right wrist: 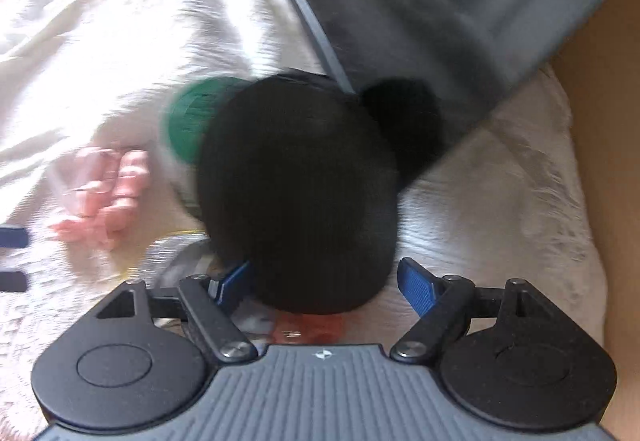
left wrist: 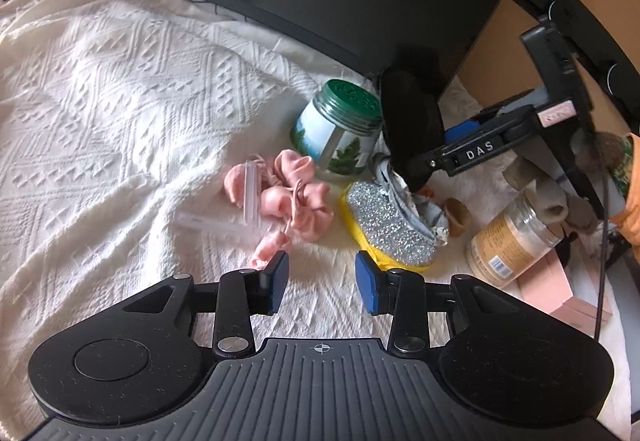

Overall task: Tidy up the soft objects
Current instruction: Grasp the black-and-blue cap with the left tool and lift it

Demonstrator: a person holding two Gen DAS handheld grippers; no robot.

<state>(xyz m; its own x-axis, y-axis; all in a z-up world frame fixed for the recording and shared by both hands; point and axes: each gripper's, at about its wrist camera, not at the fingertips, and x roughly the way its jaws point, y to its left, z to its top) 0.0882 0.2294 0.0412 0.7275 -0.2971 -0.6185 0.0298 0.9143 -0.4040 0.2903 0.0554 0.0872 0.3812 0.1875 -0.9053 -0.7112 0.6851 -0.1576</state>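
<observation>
Black fuzzy plush (right wrist: 296,193), round, two-lobed

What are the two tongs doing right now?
Left tongs: open, empty.
Right tongs: wide around a black hat; one pad stands clear of it, so a grip cannot be told.

The left gripper (left wrist: 322,281) is held part-open and empty. The right gripper (right wrist: 324,281) is spread wide, angled steeply downward.
</observation>
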